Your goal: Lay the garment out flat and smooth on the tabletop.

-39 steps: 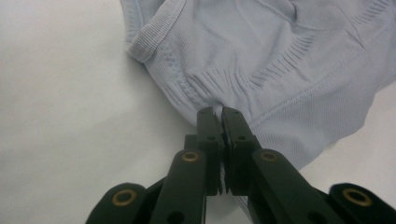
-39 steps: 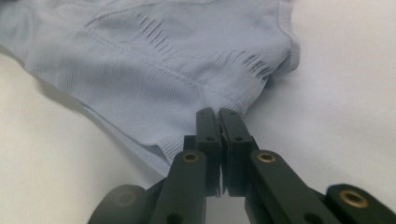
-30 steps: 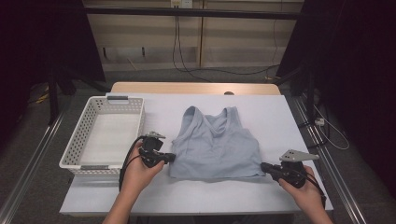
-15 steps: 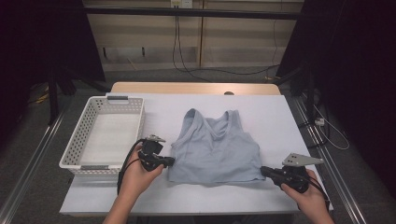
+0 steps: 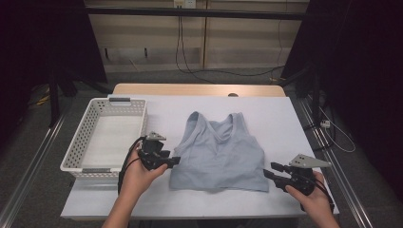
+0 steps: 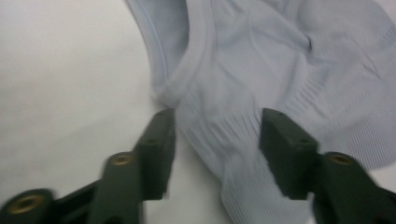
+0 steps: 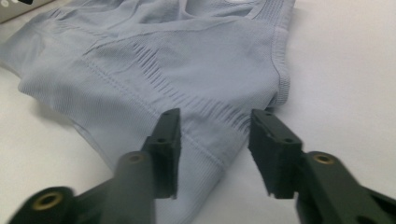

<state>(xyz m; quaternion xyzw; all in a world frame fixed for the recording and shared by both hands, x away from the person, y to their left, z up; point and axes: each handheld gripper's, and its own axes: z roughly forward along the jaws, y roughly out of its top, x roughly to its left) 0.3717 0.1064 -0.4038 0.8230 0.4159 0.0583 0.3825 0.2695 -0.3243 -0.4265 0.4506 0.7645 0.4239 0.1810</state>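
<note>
1. Both grippers have just let go of the pale blue top (image 5: 219,152): the jaws were clamped on its hem corners and have just been opening.
2. Left gripper (image 5: 172,161) stands released, with the top's left hem corner between its jaws.
3. Right gripper (image 5: 272,174) likewise stands released at the right hem corner.
4. That top lies flat mid-desk (image 5: 285,118), hem toward the near edge, beside the white basket (image 5: 78,149).

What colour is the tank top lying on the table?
Pale grey-blue tank top, clearest in the right gripper view.

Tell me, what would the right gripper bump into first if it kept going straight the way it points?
Most likely the grey top. The right gripper has just been opening, and the top's bottom corner lies right between and ahead of its jaws, unpinched.
</note>
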